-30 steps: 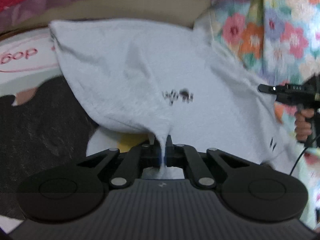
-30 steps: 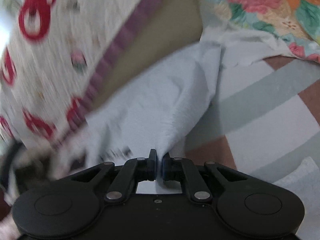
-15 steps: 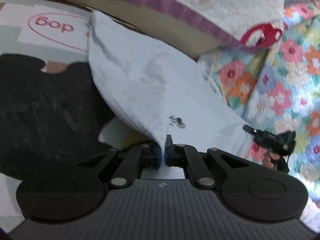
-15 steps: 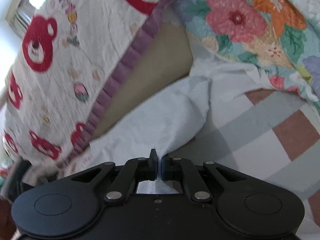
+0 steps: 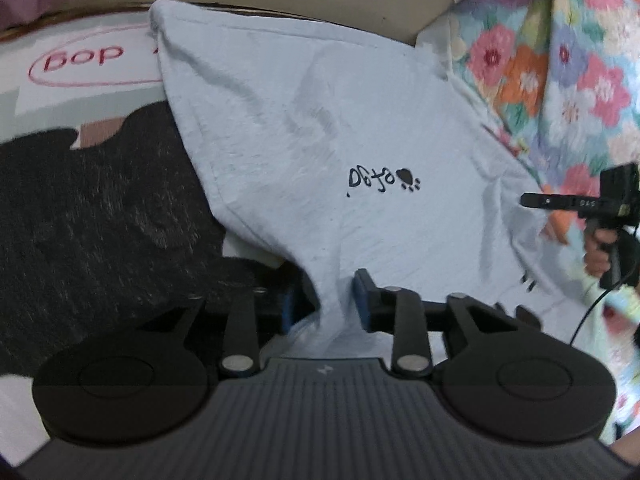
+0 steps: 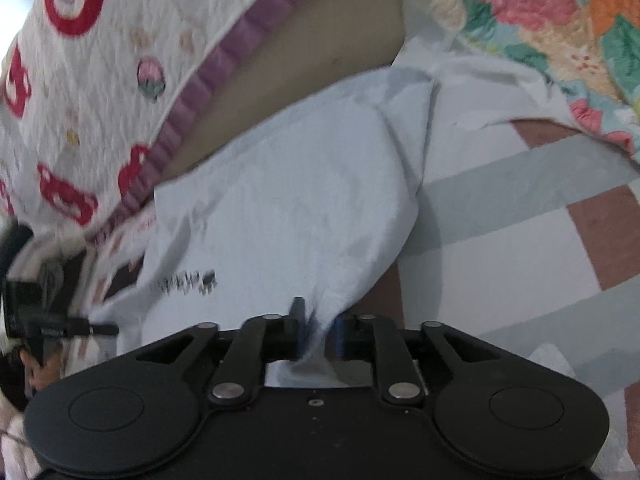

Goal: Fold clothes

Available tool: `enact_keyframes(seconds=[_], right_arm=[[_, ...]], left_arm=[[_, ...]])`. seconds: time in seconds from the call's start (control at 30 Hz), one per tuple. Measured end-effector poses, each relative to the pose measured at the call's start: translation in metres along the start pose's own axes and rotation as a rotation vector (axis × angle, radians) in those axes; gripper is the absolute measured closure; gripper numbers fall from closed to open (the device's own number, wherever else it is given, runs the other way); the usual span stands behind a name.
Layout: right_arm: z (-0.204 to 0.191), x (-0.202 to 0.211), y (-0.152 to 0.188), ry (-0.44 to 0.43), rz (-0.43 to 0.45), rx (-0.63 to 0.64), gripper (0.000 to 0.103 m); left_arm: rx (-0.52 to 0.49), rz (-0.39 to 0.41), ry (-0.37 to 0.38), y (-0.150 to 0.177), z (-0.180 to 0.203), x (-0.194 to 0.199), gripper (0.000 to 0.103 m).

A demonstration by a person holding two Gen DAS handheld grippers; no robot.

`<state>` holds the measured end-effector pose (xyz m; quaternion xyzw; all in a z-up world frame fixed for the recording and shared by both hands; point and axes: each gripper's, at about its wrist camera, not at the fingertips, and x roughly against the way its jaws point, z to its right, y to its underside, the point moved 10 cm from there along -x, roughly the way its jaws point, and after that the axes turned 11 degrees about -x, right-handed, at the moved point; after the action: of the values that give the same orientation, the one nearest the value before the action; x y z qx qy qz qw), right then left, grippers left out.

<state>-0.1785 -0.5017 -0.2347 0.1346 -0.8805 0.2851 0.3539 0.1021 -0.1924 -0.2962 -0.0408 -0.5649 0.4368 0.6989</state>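
Note:
A pale blue T-shirt (image 5: 320,120) with a small black print (image 5: 384,180) lies spread on the mat, its far edge against the bed base. My left gripper (image 5: 325,300) is at its near edge. Its jaws are opening, and a pinch of cloth stands between the blue pads without being pressed. In the right wrist view the same shirt (image 6: 280,200) runs away from my right gripper (image 6: 319,322). Those jaws are opening too, with a bunched corner loose between them. Each gripper also shows in the other view, the right gripper (image 5: 528,200) and the left gripper (image 6: 104,328), both at the shirt's edges.
A black fuzzy garment (image 5: 100,220) lies left of the shirt on a mat with a pink oval (image 5: 80,60). A floral quilt (image 5: 560,80) sits to the right and a bear-print quilt with purple trim (image 6: 100,80) hangs behind. The checked mat (image 6: 520,240) stretches right. A hand (image 5: 596,256) holds the right gripper.
Both grippers were shut on the shirt's edge and now have their jaws apart. The shirt has settled lower and flatter on the mat.

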Motion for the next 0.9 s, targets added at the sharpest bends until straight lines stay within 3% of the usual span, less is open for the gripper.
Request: enact_keyframes(seconds=[0.07, 0.13, 0.17, 0.2, 0.23, 0.37, 0.43, 0.53, 0.63, 0.77, 0.9], right_arm=[[0.001, -0.006, 0.005, 0.022, -0.027, 0.017, 0.069], [0.004, -0.011, 0.006, 0.034, -0.031, 0.008, 0.067], [0.005, -0.012, 0.005, 0.026, -0.019, -0.007, 0.068], [0.006, -0.012, 0.003, 0.016, -0.003, -0.023, 0.087], [0.005, -0.012, 0.001, -0.011, 0.013, -0.044, 0.096], [-0.010, 0.019, -0.018, -0.075, 0.147, -0.111, 0.097], [-0.020, 0.044, -0.032, -0.098, 0.214, -0.123, 0.097], [-0.036, 0.072, -0.044, -0.092, 0.270, -0.092, 0.097], [-0.051, 0.094, -0.050, -0.083, 0.333, -0.084, 0.097], [-0.070, 0.132, -0.057, -0.110, 0.424, -0.051, 0.097], [-0.087, 0.168, -0.069, -0.131, 0.486, -0.012, 0.097]], left_arm=[[-0.007, -0.012, -0.013, 0.000, -0.001, -0.005, 0.059], [-0.005, -0.019, -0.016, 0.000, -0.003, -0.011, 0.061], [-0.003, -0.012, -0.005, -0.002, -0.002, -0.011, 0.069], [0.002, -0.007, 0.011, -0.003, 0.000, -0.011, 0.096], [0.010, 0.000, 0.027, -0.004, 0.002, -0.011, 0.099], [0.071, 0.073, 0.049, -0.012, 0.018, 0.000, 0.099], [0.066, 0.138, -0.002, -0.024, 0.025, 0.016, 0.099], [0.015, 0.314, -0.096, -0.051, 0.029, 0.063, 0.099], [0.073, 0.427, -0.137, -0.067, 0.023, 0.109, 0.100], [0.087, 0.504, -0.194, -0.082, 0.029, 0.153, 0.101], [0.082, 0.531, -0.208, -0.095, 0.050, 0.180, 0.101]])
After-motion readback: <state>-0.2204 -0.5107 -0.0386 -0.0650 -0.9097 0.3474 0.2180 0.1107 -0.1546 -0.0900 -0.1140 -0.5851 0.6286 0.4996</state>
